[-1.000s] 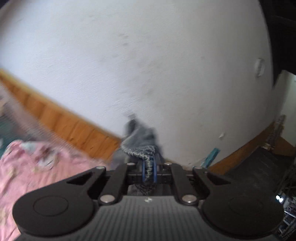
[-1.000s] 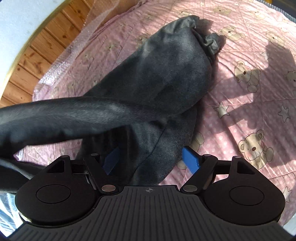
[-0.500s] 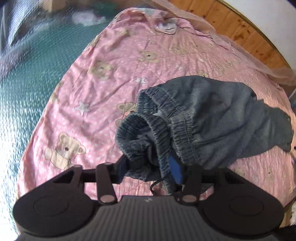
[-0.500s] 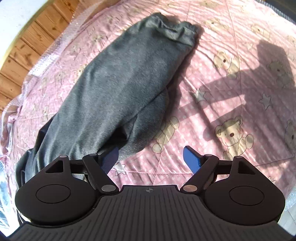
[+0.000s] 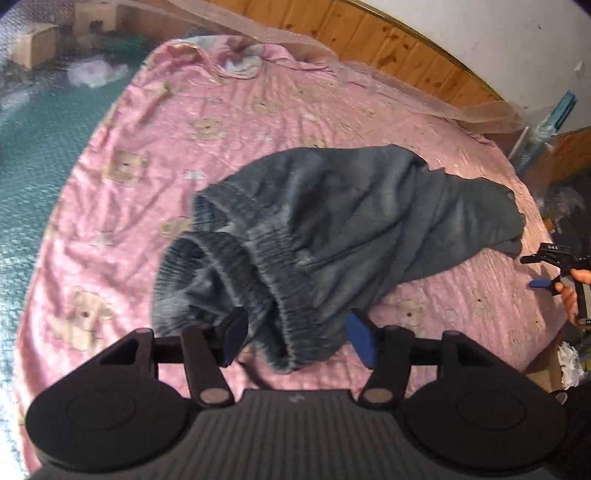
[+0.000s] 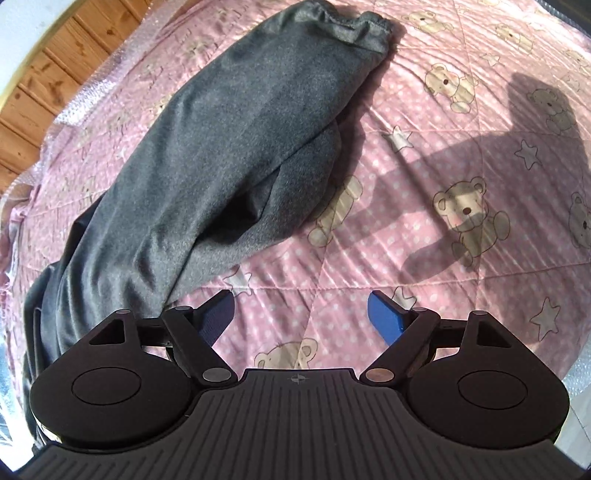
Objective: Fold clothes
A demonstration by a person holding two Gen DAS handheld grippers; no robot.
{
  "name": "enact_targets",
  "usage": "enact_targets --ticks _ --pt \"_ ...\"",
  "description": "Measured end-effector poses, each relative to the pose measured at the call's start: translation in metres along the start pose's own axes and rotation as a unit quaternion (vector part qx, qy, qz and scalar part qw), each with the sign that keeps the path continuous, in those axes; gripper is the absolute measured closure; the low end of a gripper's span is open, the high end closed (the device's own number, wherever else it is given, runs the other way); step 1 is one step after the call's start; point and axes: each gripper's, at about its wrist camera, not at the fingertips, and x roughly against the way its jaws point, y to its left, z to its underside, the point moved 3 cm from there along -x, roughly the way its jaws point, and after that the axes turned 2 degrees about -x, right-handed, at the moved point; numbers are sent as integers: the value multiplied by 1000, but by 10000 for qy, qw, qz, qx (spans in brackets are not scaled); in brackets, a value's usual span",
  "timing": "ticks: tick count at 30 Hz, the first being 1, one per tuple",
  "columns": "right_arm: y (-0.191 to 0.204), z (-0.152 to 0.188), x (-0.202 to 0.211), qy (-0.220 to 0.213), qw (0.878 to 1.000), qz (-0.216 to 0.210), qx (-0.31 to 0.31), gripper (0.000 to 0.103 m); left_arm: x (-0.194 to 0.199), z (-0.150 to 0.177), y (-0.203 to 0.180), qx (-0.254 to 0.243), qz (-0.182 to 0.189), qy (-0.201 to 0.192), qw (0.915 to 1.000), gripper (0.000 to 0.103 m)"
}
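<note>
**Grey trousers laid out on the pink bedcover**

A pair of grey trousers was seen lying across a bed covered by a pink quilt printed with bears and stars. In the left wrist view, the ribbed elastic waistband was bunched nearest the camera, and the legs ran away toward the far right. The left gripper was pointed down over that waistband; its fingers were parted and opening, with the waistband's edge lying between them but not pressed by either pad. The right gripper was held above bare quilt just beside the trouser leg, its fingers spread wide with nothing between them. In the right wrist view, the leg cuffs were seen at the far end of the garment. A wooden wall panel was visible beyond the bed, and a hand holding the other gripper appeared at the right edge of the left wrist view.
</note>
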Motion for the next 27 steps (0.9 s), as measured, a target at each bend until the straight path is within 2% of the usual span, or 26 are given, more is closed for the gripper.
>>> enact_targets --ticks 1,4,7,8,9,12,14,15,17,19,22,25,27 --pt "3 2 0 17 10000 -11 35 21 -11 -2 -5 -6 175 60 9998 39" --pt "13 6 2 16 9999 -50 159 21 -57 2 -5 16 -71 436 9990 40" --pt "19 7 11 -63 9994 -74 341 20 -72 2 -9 -90 -72 383 9992 45" --pt "19 7 14 -93 9992 -63 385 20 -70 -2 -14 -162 95 384 9991 82" --pt "16 7 17 -119 9991 -45 398 20 -69 -5 -18 -234 262 387 9986 98" --pt "4 9 21 -137 9992 23 369 20 -43 -33 -43 -678 716 -36 9951 98" --pt "-9 8 20 -109 9994 108 299 20 -13 -73 -52 -660 976 -600 9912 98" --pt "-14 8 18 -98 9995 160 247 20 3 -97 -51 -525 1064 -965 9882 98" --pt "-22 1 13 -82 9996 222 125 21 34 -152 -34 34 1014 -1786 9787 98" --pt "-28 -7 8 -73 9996 263 8 21 57 -205 -7 705 912 -2473 9621 98" --pt "-25 -22 4 -156 9997 160 -29 21 50 -261 36 1308 801 -2713 9502 98" --pt "-15 -34 -1 -151 9999 13 51 21 23 -273 53 1680 785 -2503 9502 98" --pt "-10 -42 -6 -152 9998 -38 135 21 7 -269 52 1755 710 -2328 9539 98"
